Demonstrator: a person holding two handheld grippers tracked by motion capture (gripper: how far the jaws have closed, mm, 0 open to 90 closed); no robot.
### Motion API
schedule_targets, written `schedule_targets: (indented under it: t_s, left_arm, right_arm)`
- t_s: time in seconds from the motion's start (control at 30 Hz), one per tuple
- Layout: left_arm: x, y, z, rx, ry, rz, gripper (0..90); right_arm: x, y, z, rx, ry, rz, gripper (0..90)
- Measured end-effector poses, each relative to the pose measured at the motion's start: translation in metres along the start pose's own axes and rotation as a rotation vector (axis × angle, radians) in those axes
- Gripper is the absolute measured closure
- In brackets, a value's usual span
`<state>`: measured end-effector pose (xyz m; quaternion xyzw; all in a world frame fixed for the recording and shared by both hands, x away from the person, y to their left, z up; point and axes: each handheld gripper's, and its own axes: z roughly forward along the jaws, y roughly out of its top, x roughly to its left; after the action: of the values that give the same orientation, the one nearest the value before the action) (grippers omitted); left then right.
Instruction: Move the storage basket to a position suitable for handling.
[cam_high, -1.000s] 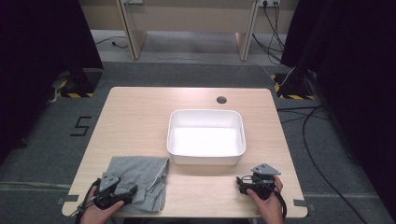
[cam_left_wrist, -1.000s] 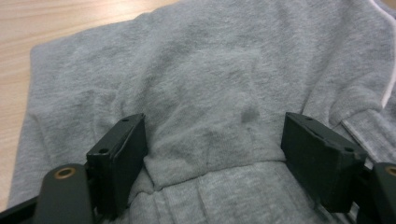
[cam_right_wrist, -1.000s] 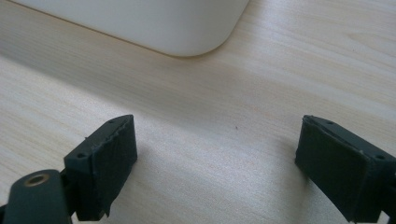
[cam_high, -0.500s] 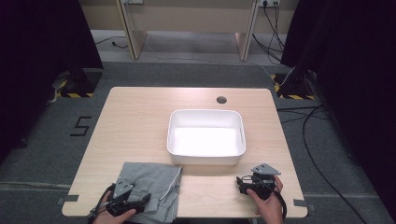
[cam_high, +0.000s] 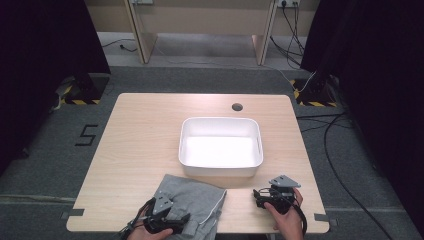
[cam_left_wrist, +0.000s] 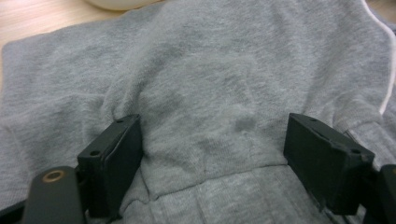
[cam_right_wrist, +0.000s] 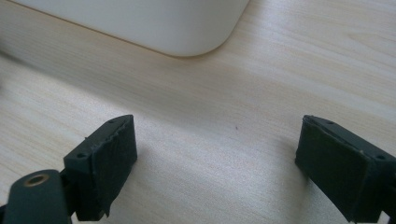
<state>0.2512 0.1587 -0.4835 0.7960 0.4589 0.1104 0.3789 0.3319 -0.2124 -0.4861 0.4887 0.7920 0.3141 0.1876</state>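
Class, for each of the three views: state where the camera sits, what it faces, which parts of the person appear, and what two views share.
High view: above the near side, facing forward and down on the table; both hands and grippers enter at the bottom.
Left gripper view: on the left gripper, facing the grey garment between open jaws.
Right gripper view: on the right gripper, facing bare wood; jaws open.
Shared: the white tub, high and right gripper views.

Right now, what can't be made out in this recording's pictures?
- Grey garment: its type is unclear; its near part is under the left hand-held gripper and cut by the high view's bottom edge.
- White tub: cut off by the right gripper view's top edge.
- Tub interior: overexposed, so detail is lost.
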Motion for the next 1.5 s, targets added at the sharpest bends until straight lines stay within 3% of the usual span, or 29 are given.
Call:
schedule_targets:
  t_s: [0.23,0.33,0.47,0.67,0.8,0.87,0.93,1.03,1.13,1.3,1.4,1.5]
  left_arm:
    - [-0.018,0.011,0.012,0.023,-0.048,0.047,18.8]
    - [-0.018,0.016,0.008,0.046,-0.073,0.068,18.8]
    - [-0.024,0.021,-0.003,0.035,-0.112,0.102,17.4]
    - [-0.046,0.022,0.0,0.026,-0.081,0.224,15.3]
    - [-0.051,0.033,-0.006,-0.026,-0.032,0.285,17.2]
    - [-0.049,0.039,-0.009,-0.033,-0.042,0.27,17.9]
    - [-0.05,0.042,-0.007,-0.021,-0.106,0.232,17.9]
    - [-0.061,0.039,0.008,0.036,-0.173,0.248,18.2]
    - [-0.068,0.034,0.028,0.105,-0.194,0.274,19.3]
    - [-0.074,0.036,0.041,0.124,-0.163,0.308,17.2]
    - [-0.075,0.041,0.047,0.119,-0.167,0.3,18.4]
    - [-0.077,0.048,0.054,0.116,-0.173,0.265,18.1]
  right_arm:
    - [0.0,0.0,0.0,0.001,0.0,-0.001,13.0]
    - [0.0,0.0,0.0,0.001,0.0,0.0,13.0]
    - [0.0,0.0,0.0,0.001,0.0,0.0,13.0]
    - [0.0,0.0,0.0,0.001,0.0,0.0,13.0]
    - [0.0,0.0,0.0,0.0,-0.001,-0.004,13.0]
    - [0.0,0.0,0.0,0.002,0.0,-0.002,13.0]
    - [0.0,0.0,0.0,0.002,0.0,-0.002,13.0]
    - [0.0,0.0,0.0,0.002,0.0,-0.003,12.8]
    - [0.0,0.0,0.0,0.002,0.0,-0.003,12.8]
    - [0.0,0.0,0.0,0.002,0.0,-0.002,12.8]
    - [0.0,0.0,0.0,0.002,0.0,-0.003,12.8]
    - [0.0,0.0,0.0,0.002,0.0,-0.003,12.7]
